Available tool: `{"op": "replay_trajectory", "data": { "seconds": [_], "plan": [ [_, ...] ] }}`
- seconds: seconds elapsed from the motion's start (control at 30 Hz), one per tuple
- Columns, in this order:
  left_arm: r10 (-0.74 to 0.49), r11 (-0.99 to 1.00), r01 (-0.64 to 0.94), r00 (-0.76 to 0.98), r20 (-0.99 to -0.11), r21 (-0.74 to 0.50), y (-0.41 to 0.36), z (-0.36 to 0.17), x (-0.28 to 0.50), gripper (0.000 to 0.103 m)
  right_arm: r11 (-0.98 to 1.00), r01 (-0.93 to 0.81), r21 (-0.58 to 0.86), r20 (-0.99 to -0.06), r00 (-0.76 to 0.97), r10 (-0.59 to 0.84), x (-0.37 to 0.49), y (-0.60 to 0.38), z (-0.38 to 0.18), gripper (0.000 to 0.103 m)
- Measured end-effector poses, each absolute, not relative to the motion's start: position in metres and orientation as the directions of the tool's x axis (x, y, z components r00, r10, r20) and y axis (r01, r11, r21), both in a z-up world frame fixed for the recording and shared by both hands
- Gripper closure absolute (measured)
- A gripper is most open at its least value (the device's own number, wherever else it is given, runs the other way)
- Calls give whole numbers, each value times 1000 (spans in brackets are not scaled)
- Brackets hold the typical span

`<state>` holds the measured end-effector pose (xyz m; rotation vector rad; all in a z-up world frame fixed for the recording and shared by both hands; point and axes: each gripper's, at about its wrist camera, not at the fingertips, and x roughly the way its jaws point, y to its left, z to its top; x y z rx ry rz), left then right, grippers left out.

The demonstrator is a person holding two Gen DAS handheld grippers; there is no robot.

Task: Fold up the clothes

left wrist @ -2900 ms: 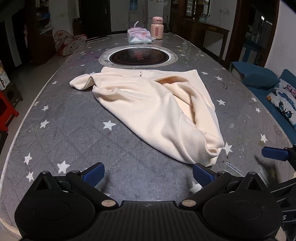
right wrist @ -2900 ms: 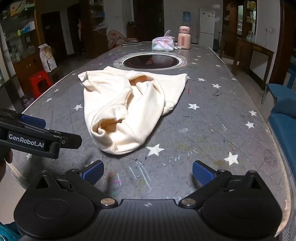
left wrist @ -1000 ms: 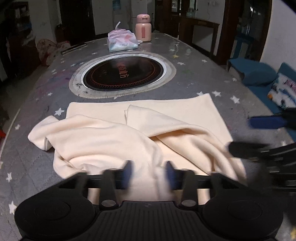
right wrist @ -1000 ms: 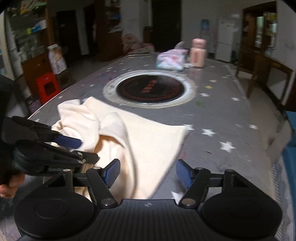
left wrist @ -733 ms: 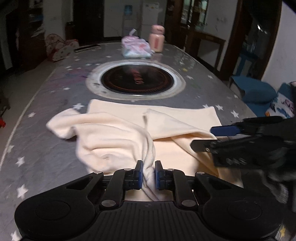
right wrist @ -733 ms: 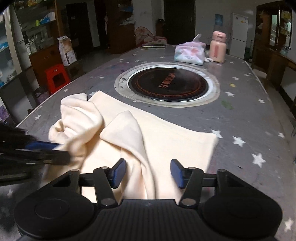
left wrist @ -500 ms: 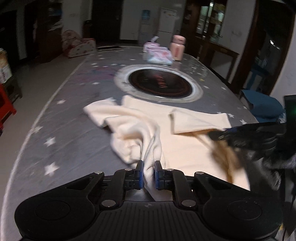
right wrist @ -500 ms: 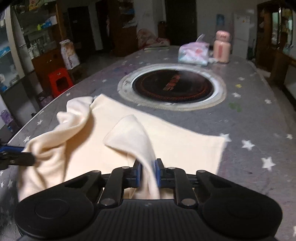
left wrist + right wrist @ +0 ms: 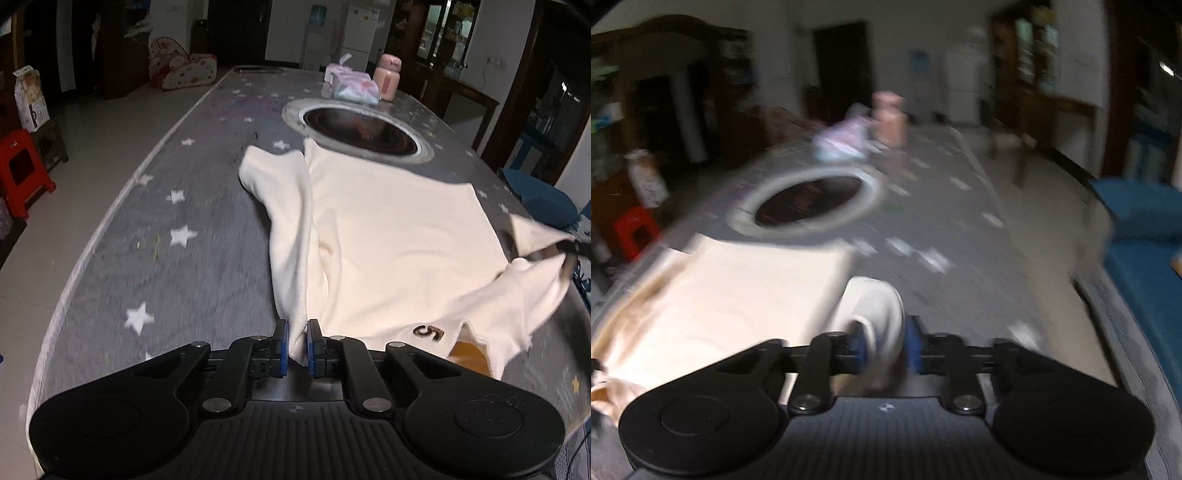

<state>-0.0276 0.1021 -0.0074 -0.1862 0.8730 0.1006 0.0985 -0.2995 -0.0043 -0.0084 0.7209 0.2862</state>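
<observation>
The cream garment (image 9: 399,236) now lies spread across the frame's middle, no longer bunched — left gripper (image 9: 296,345) and right gripper (image 9: 884,341) each stay clamped on a pulled-out sleeve.

A long grey table (image 9: 207,236) printed with white stars carries a cream garment (image 9: 399,236) spread flat across its near half, the fabric's far edge reaching the silver rim of a round black cooktop (image 9: 360,129) set into the surface; beyond the cooktop, a pastel tissue pack (image 9: 355,88) lies just beside an upright pink bottle (image 9: 386,77)
</observation>
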Motion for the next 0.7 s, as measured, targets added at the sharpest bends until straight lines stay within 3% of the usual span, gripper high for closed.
{"op": "replay_trajectory", "data": {
  "seconds": [0.2,0.3,0.37,0.4,0.7],
  "plan": [
    [16,985,-140,637,-771,-95,103,-4,-32,83,986,-151,75,-713,683,159,75,-343,-21,65],
    [27,989,-128,652,-758,-75,102,5,-36,76,985,-159,70,-698,697,162,71,-347,-16,65],
    [34,990,-125,668,-743,-67,102,12,-38,63,984,-166,66,-688,707,165,74,-345,-11,65],
    [37,990,-124,676,-736,-64,103,16,-39,62,984,-168,64,-682,712,166,76,-345,-10,65],
    [20,988,-123,683,-731,-88,104,21,-28,61,971,-236,44,-691,695,201,89,-326,-21,65]
  ]
}}
